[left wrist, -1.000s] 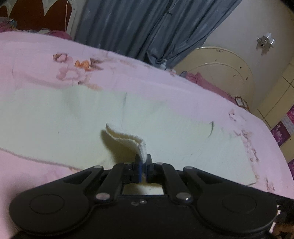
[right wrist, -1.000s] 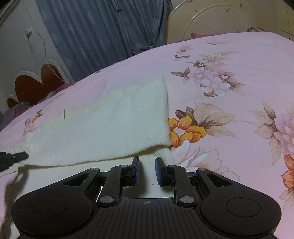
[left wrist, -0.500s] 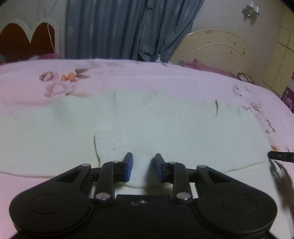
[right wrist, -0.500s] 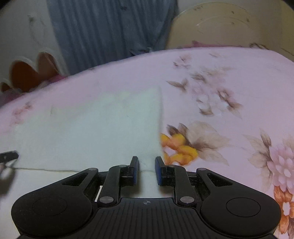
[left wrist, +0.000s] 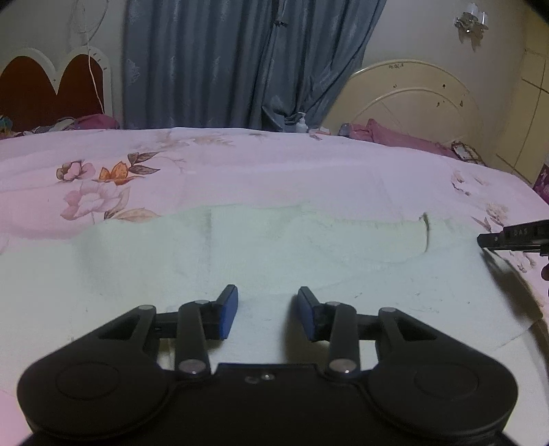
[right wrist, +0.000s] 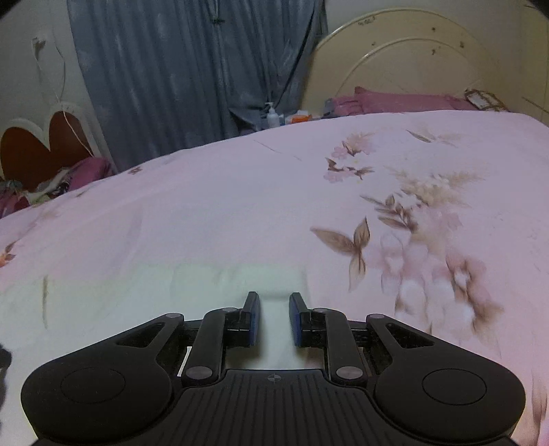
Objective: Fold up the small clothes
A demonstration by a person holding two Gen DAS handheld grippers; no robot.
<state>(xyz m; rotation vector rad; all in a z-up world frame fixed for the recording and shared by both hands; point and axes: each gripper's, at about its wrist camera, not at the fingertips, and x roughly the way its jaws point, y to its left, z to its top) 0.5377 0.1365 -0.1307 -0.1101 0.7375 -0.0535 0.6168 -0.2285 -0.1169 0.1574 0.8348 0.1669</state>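
A pale cloth (left wrist: 274,254) lies flat on the pink flowered bedspread (left wrist: 240,164), folded so that an upper layer ends in a near edge running across the left wrist view. In that view it fills the middle ground from side to side; a short dark mark (left wrist: 425,230) sits near its right end. The right wrist view shows only the cloth's right part (right wrist: 171,291), with its right edge just beyond the fingertips, and blurred flowers (right wrist: 429,240) on the bedspread beside it.

The left gripper (left wrist: 267,308) hovers over the cloth, its jaws opening, blue pads (left wrist: 228,312) apart with nothing pressed between them; only flat cloth shows in the gap. The right gripper (right wrist: 273,308) has its jaws a narrow way apart, also gripping nothing, with cloth visible below the gap.

Only the left view catches the right gripper from outside: a black fingertip (left wrist: 507,236) pokes in at the right edge, above the cloth's right end.

Behind the bed both views show a blue curtain (left wrist: 240,61), a cream headboard (right wrist: 411,58) with pink bedding at its foot, and a red heart-shaped headboard (left wrist: 51,89). The right view alone shows a pump bottle (right wrist: 272,115) clearly; the left alone shows a wall lamp (left wrist: 471,20).
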